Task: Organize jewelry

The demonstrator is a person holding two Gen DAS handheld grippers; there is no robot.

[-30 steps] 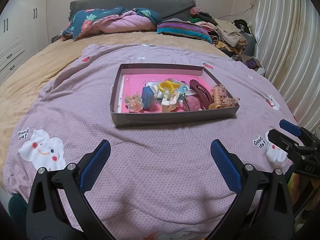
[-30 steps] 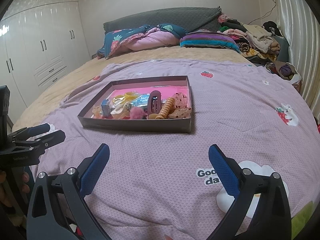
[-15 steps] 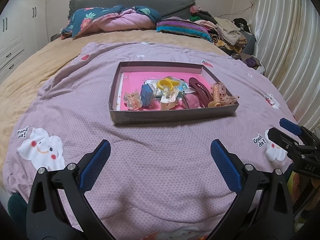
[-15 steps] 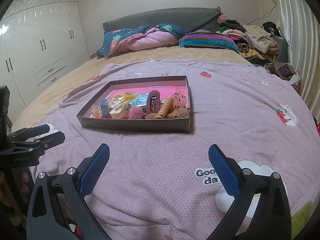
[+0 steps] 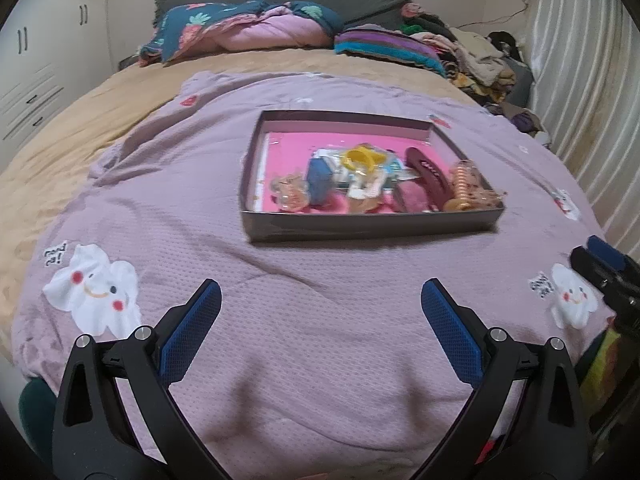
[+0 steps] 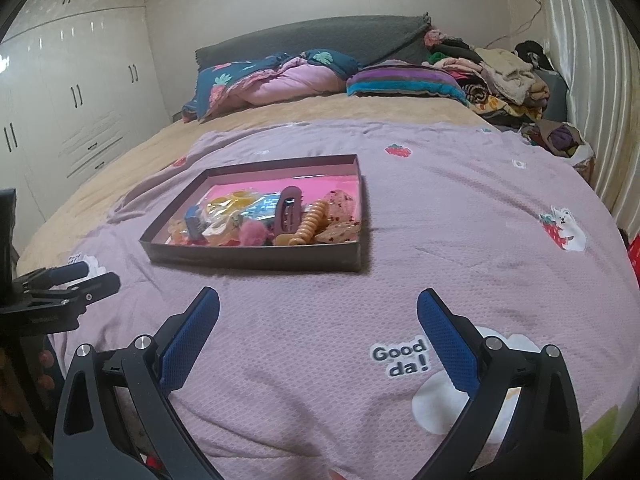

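Shallow box (image 5: pixel 372 228) on purple quilt (image 5: pixel 320 360), mid-bed, holds hair accessories in heap on pink liner. Maroon clip (image 6: pixel 289 213) near box centre-right, spiral tan clip (image 6: pixel 310 226) just beside it, blue clip (image 5: pixel 319 178) twd box left, yellow ring (image 5: pixel 358 157) behind. L gripper (image 5: pixel 320 312) spread wide, empty, short of box. R gripper (image 6: pixel 318 322) likewise spread, empty, short of box.

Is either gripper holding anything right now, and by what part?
Nothing is held. The left gripper and right gripper are both open over the blanket, short of the tray.
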